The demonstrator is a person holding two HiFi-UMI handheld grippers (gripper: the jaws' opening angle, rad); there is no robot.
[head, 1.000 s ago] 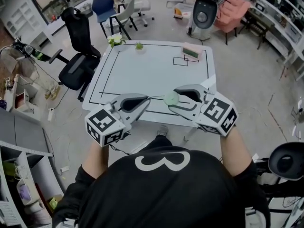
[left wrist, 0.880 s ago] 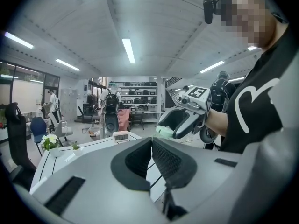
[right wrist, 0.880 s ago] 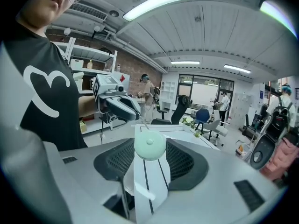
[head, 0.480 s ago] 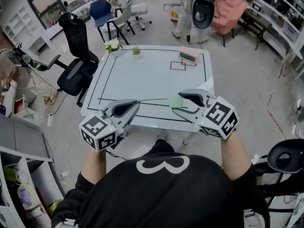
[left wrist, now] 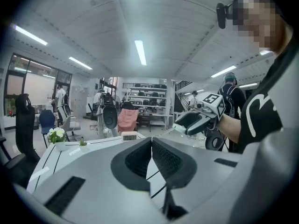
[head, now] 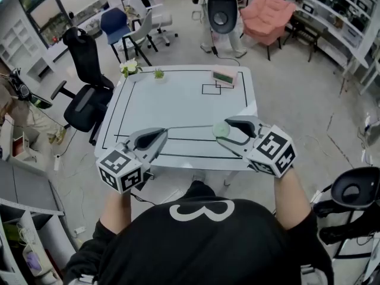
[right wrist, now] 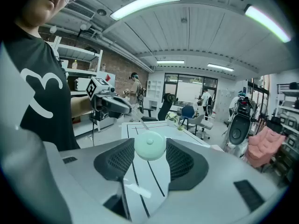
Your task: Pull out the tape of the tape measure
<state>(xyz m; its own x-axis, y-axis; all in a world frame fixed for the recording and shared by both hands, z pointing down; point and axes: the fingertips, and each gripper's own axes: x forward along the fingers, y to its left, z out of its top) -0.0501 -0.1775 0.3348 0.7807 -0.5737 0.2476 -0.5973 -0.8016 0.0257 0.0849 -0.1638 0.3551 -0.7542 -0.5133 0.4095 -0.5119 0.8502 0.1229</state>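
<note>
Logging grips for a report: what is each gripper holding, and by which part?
Right gripper: the round pale-green tape measure, fingers on opposite sides of its case. Left gripper: the pulled-out tape, pinched at its free end.

L gripper (head: 162, 133) out front, jaws pinched shut on tape (head: 190, 126); R gripper (head: 221, 129) well apart, clamping tape measure (right wrist: 149, 146)
</note>
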